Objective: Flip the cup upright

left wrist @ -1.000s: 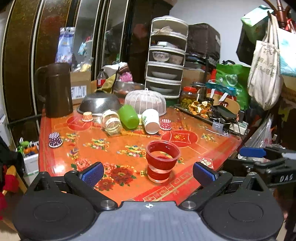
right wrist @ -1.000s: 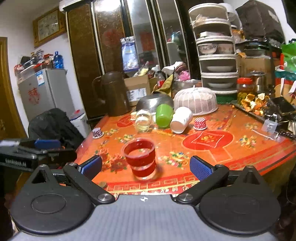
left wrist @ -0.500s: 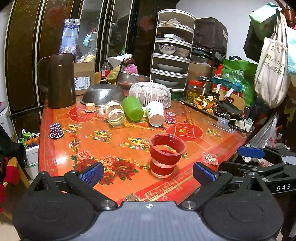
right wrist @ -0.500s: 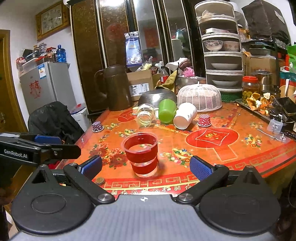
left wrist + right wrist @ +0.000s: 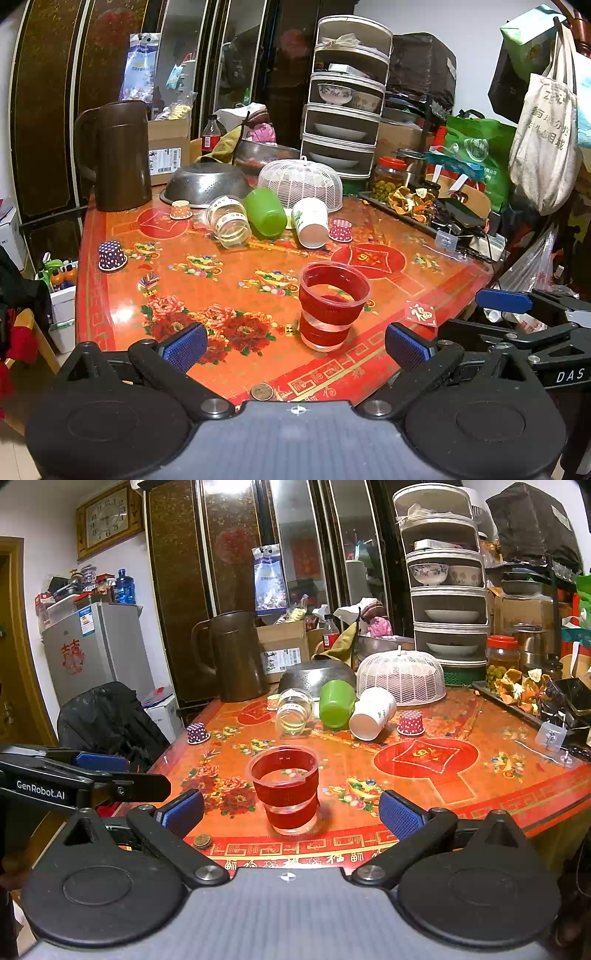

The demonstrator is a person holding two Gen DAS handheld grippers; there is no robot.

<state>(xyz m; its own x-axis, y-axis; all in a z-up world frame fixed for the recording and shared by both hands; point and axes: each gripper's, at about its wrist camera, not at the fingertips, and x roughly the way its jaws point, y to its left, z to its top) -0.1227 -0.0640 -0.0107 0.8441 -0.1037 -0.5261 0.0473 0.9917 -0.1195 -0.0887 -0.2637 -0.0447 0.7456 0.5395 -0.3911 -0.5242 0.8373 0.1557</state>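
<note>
A red-banded clear plastic cup (image 5: 331,305) stands upright near the table's front edge; it also shows in the right wrist view (image 5: 286,788). Farther back lie three cups on their sides: a clear glass (image 5: 229,226), a green cup (image 5: 265,211) and a white paper cup (image 5: 311,222); the right wrist view shows them too, glass (image 5: 294,710), green (image 5: 336,703), white (image 5: 372,713). My left gripper (image 5: 295,341) is open and empty, just short of the red cup. My right gripper (image 5: 290,812) is open and empty, also short of it.
Small cupcake cups (image 5: 112,255) (image 5: 340,230) (image 5: 180,209) stand upside down. A brown jug (image 5: 116,155), metal colander (image 5: 205,183) and white mesh cover (image 5: 300,180) sit at the back. A coin (image 5: 261,391) lies by the front edge. A cluttered tray (image 5: 428,206) lines the right side.
Both grippers have drawn back and risen a little from the table; the red cup stands where it was. Jaws stay open.
</note>
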